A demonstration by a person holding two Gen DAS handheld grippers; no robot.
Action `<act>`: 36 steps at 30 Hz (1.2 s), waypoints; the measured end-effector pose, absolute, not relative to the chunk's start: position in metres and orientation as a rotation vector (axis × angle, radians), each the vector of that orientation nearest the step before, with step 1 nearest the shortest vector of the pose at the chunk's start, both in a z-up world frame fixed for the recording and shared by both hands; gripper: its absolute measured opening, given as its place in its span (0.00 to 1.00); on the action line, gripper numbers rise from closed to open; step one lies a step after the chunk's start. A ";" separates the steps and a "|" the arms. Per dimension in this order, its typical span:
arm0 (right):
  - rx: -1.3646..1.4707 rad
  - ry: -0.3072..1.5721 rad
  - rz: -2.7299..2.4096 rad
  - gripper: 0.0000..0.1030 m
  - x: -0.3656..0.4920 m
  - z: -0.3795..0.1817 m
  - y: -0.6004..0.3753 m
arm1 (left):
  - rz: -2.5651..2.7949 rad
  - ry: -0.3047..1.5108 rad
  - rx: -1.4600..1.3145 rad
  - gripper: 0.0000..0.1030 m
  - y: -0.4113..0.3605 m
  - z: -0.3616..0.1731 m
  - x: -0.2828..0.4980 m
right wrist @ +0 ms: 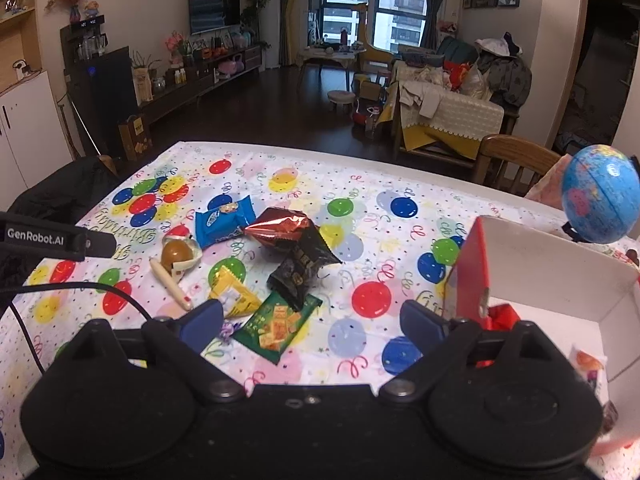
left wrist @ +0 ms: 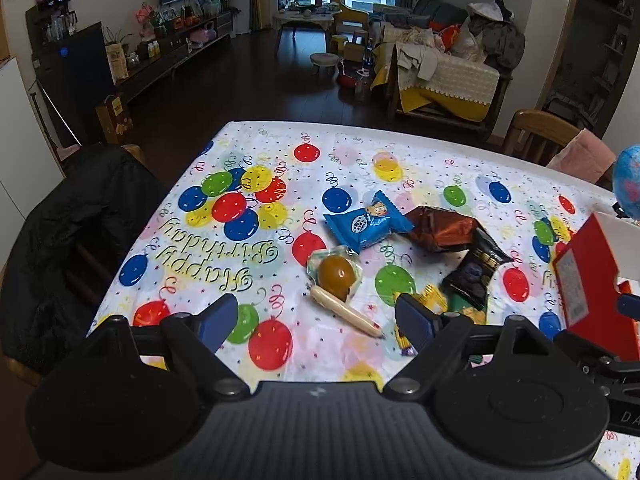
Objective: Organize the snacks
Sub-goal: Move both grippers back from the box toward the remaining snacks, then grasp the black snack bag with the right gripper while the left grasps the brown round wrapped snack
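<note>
Snacks lie in a loose pile on the balloon-print tablecloth: a blue packet (left wrist: 366, 224) (right wrist: 224, 222), a shiny brown-red packet (left wrist: 444, 228) (right wrist: 282, 226), a black packet (left wrist: 476, 274) (right wrist: 298, 274), a green packet (right wrist: 278, 326), a yellow packet (right wrist: 234, 294), a brown egg in clear wrap (left wrist: 336, 274) (right wrist: 176, 254) and a cream sausage stick (left wrist: 346, 312) (right wrist: 170, 284). My left gripper (left wrist: 316, 322) hovers open over the sausage stick, holding nothing. My right gripper (right wrist: 312, 322) hovers open above the green packet, empty. A red box with a white inside (right wrist: 536, 276) (left wrist: 588, 272) stands to the right.
A globe (right wrist: 598, 194) stands behind the box. A dark jacket hangs on a chair (left wrist: 80, 232) at the table's left side, and a wooden chair (right wrist: 516, 164) stands at the far right. The left gripper's body (right wrist: 56, 240) shows at the left edge of the right wrist view.
</note>
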State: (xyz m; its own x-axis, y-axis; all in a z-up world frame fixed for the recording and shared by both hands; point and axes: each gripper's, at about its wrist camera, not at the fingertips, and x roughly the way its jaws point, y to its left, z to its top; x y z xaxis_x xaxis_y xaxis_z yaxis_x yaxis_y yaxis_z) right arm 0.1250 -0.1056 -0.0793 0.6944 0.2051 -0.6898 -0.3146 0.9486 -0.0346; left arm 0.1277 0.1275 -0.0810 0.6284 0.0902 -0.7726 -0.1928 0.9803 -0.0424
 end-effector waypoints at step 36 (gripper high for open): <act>-0.057 0.921 0.313 0.49 0.244 -0.150 -0.076 | 0.121 1.121 -0.310 0.42 0.148 -0.173 0.242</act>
State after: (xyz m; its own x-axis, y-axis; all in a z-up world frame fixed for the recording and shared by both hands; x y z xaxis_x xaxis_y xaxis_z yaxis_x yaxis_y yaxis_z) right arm 0.2437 -0.0756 -0.1500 0.5634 0.2414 -0.7901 -0.2897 0.9534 0.0847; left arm 0.2418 0.1480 -0.1732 0.4331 -0.0593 -0.8994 -0.2505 0.9506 -0.1833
